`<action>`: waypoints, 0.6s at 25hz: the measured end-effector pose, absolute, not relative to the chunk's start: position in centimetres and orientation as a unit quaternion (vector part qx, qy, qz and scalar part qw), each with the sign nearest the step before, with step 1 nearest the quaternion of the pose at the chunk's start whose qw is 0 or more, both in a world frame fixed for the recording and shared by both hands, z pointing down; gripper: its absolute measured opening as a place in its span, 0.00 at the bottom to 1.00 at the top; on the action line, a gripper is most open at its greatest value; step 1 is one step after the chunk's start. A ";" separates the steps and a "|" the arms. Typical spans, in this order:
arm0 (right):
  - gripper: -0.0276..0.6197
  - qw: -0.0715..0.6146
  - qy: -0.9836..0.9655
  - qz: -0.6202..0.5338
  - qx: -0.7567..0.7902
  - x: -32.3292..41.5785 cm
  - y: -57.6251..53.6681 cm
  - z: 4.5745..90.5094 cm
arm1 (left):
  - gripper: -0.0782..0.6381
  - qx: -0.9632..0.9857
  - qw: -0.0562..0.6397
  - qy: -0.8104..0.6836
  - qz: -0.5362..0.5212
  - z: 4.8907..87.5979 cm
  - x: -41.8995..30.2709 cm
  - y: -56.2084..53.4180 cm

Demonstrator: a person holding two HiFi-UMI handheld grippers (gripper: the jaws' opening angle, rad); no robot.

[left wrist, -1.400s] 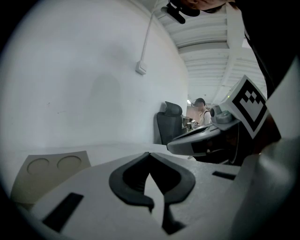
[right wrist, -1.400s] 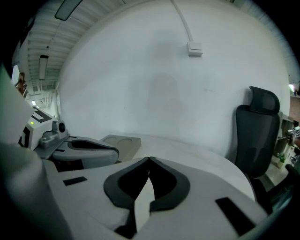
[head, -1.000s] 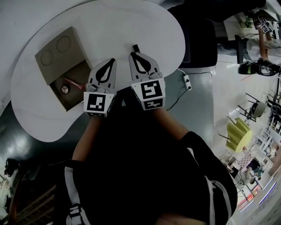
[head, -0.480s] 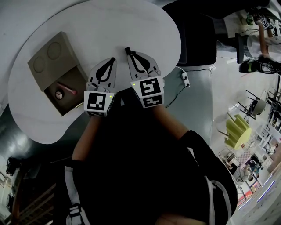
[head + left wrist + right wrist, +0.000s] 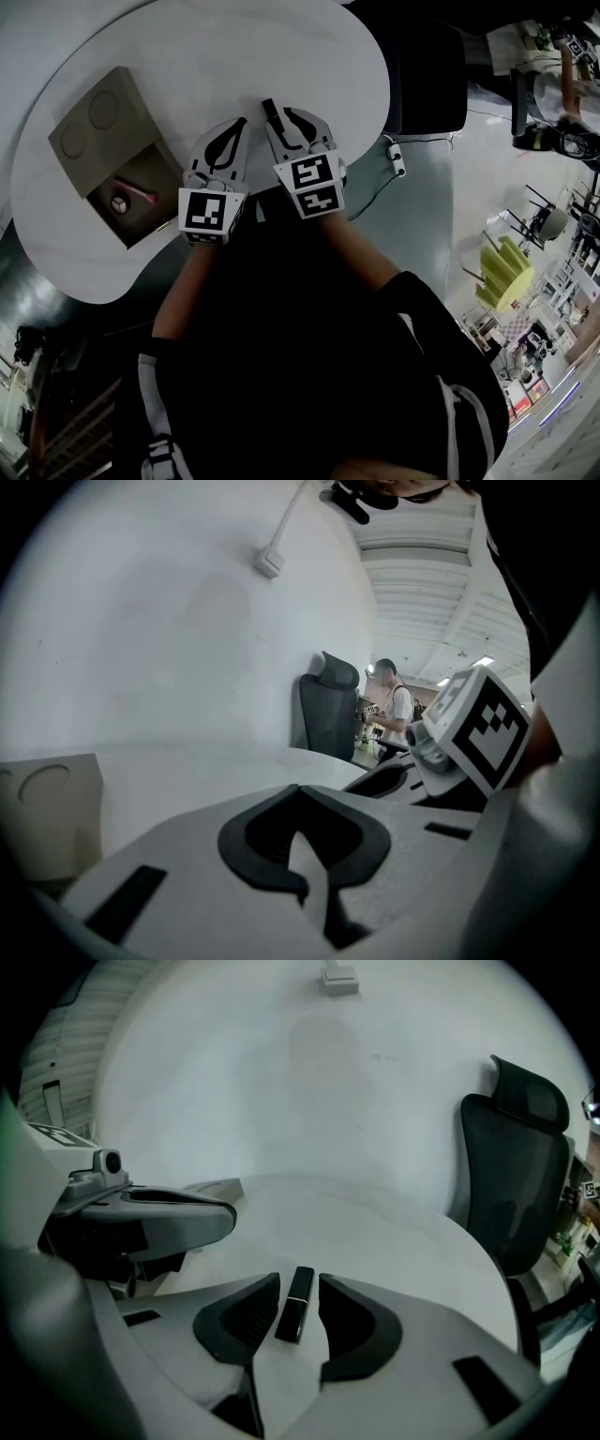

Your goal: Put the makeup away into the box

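Note:
A black lipstick (image 5: pixel 294 1312) lies on the white table (image 5: pixel 234 56) between the jaws of my right gripper (image 5: pixel 298 1281). Those jaws are opening, with a gap showing on each side of the lipstick. In the head view the lipstick (image 5: pixel 270 111) pokes out past the right gripper (image 5: pixel 286 127). My left gripper (image 5: pixel 223 150) hovers just left of it, its jaws together and empty (image 5: pixel 298 789). The cardboard box (image 5: pixel 94 131) stands open at the table's left, with a pink stick (image 5: pixel 142 194) and a small round item (image 5: pixel 118 202) inside.
A black office chair (image 5: pixel 516 1185) stands behind the table's far right edge. On the floor to the right lies a cable with a white switch (image 5: pixel 398 167). A person (image 5: pixel 398 700) stands far off in the background.
My right gripper has sunk to the table and its jaws have parted from the lipstick. The left gripper moved slightly down beside it.

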State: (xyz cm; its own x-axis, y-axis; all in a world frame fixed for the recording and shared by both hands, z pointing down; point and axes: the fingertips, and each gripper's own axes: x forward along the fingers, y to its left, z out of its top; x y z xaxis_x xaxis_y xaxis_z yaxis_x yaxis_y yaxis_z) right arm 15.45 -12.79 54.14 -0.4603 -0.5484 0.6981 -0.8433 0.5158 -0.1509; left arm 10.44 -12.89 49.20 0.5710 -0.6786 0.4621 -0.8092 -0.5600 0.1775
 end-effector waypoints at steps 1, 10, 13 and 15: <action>0.27 0.303 -0.817 0.250 0.423 15.5 -12.7 54.5 | 0.11 0.865 0.190 -0.429 0.175 49.4 10.5 -12.9; 0.32 0.329 -0.809 0.272 0.403 14.6 -12.6 56.4 | 0.11 0.858 0.204 -0.436 0.182 50.6 9.5 -12.8; 0.32 0.345 -0.803 0.271 0.404 14.7 -12.4 57.0 | 0.11 0.857 0.204 -0.437 0.180 50.4 9.4 -12.8; 0.32 0.359 -0.795 0.272 0.407 14.9 -12.2 57.4 | 0.11 0.857 0.205 -0.439 0.178 50.2 9.1 -12.7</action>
State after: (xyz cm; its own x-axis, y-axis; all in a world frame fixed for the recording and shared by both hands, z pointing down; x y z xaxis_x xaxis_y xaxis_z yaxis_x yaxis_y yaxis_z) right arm 14.88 -12.18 57.44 -0.4120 -0.4509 0.7918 -0.8416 0.5213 -0.1411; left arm 9.10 -12.68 50.20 0.5510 -0.6792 0.4848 -0.8250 -0.5308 0.1940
